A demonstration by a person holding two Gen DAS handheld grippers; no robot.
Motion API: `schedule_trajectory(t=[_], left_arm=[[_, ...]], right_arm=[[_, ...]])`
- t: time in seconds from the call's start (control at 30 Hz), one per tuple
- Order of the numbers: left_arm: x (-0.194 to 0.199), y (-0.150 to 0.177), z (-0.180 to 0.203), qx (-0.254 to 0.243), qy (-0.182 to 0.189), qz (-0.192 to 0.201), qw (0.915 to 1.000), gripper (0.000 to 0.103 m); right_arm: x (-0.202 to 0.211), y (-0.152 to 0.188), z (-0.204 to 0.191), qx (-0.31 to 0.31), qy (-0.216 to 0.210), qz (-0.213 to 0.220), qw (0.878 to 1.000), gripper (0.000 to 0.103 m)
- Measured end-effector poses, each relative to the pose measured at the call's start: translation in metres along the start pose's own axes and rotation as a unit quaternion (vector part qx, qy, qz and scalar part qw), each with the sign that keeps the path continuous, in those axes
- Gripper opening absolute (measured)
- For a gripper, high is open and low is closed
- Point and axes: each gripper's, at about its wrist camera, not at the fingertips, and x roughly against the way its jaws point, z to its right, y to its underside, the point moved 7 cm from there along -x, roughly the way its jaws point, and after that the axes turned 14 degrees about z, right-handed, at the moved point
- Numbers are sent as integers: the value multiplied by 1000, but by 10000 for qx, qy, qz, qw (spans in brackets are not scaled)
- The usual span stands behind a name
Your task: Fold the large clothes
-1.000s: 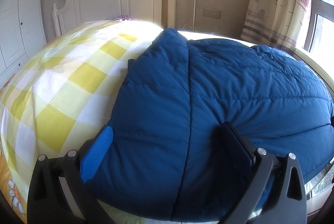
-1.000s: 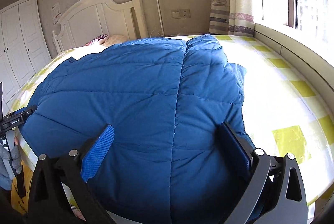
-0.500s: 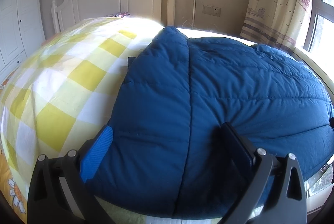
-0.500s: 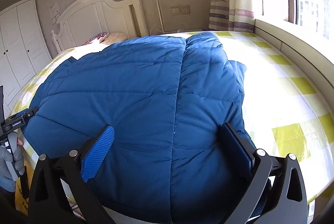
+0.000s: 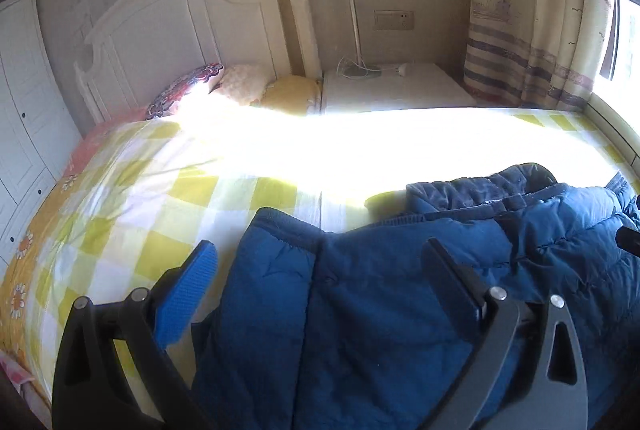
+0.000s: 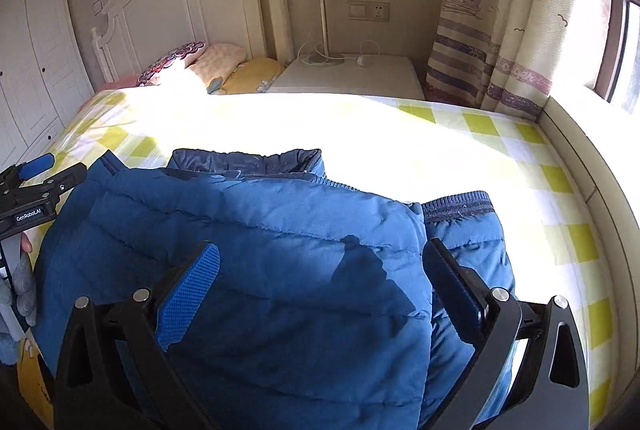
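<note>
A blue puffer jacket (image 6: 280, 270) lies on the near part of the bed, its dark collar (image 6: 248, 159) at the far end and a ribbed cuff (image 6: 456, 205) on the right. My right gripper (image 6: 320, 278) hangs open over the jacket's right half, the fabric showing between its wide-spread fingers. In the left wrist view the jacket (image 5: 400, 310) fills the lower right, and my left gripper (image 5: 320, 282) is open above its left edge. The left gripper (image 6: 36, 185) also shows at the right wrist view's left edge, held by a gloved hand (image 6: 20, 286).
The bed's yellow-and-white checked sheet (image 6: 520, 165) is in strong sunlight. Pillows (image 6: 216, 63) lie by the white headboard (image 6: 180, 1). A white nightstand (image 6: 348, 77), a curtain (image 6: 500, 29) and a window ledge (image 6: 580, 157) stand on the right, a white wardrobe (image 5: 24, 109) on the left.
Both cameras have risen from low and close over the jacket to a higher look down. The jacket's collar, a cuff and the far half of the bed have come into view.
</note>
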Motion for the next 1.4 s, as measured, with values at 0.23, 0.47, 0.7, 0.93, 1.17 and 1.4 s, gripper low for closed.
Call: schedule_trajectory(t=[0.23, 0.47, 0.7, 0.93, 1.17, 1.4], left_arm=[[-71, 61, -49, 1790, 571, -1370, 9726, 101], [-58, 55, -54, 1569, 92, -964, 9829, 101], [5, 15, -42, 918, -225, 237, 9952, 101], [35, 0, 48, -126, 150, 663, 9976, 101], [-6, 33, 64, -568, 15, -58, 9984, 101], [-12, 38, 61, -394, 151, -175, 9990, 101]], right_arm=[[-45, 33, 48, -1444, -683, -657, 9850, 99], [-32, 27, 49, -1703, -837, -291, 9814, 97], [130, 55, 97, -2849, -1144, 1530, 9393, 98], [211, 177, 117, -3759, -1037, 1199, 9130, 98], [194, 189, 94, -3483, -1112, 989, 9255, 97], [150, 166, 62, -3295, -1060, 764, 9351, 99]])
